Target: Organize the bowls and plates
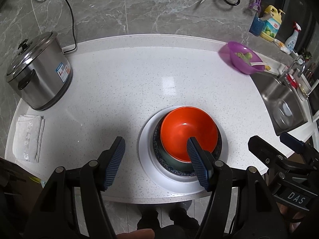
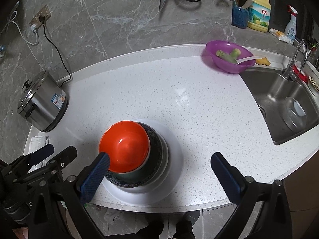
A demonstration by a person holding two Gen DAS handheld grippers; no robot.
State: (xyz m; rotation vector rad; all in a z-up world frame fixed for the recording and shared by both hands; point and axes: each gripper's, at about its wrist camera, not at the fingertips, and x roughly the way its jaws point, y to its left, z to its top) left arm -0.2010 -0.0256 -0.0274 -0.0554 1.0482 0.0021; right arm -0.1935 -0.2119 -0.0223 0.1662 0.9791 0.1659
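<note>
Stack of dishes near the front edge of the white speckled bench (image 1: 123, 75): orange bowl (image 1: 187, 131) on top, glossy and empty, bright glare inside; beneath it a dark bowl (image 1: 159, 149) with a blue patterned rim and a greenish wall; under both a plain white plate (image 1: 146, 155), wide and flat, its rim reaching almost to the bench edge. Orange bowl seated off-centre, leaning toward the left side of the dark bowl in the right wrist view. Left claw (image 1: 156, 161) spread apart, nothing clamped, one blue ribbed pad over the near rim of the orange bowl, the other above bare bench to the left of the stack. Right claw (image 2: 161, 175) likewise spread wide and empty, its left pad just at the near edge of the orange bowl, its right pad over open bench; contact with the bowl impossible to tell. Well apart from the stack: steel cooker (image 1: 37, 71) at far left, purple bowl (image 2: 229, 56) with green scraps near the sink (image 2: 283, 101), folded white cloth (image 1: 29, 137) at the left edge.
</note>
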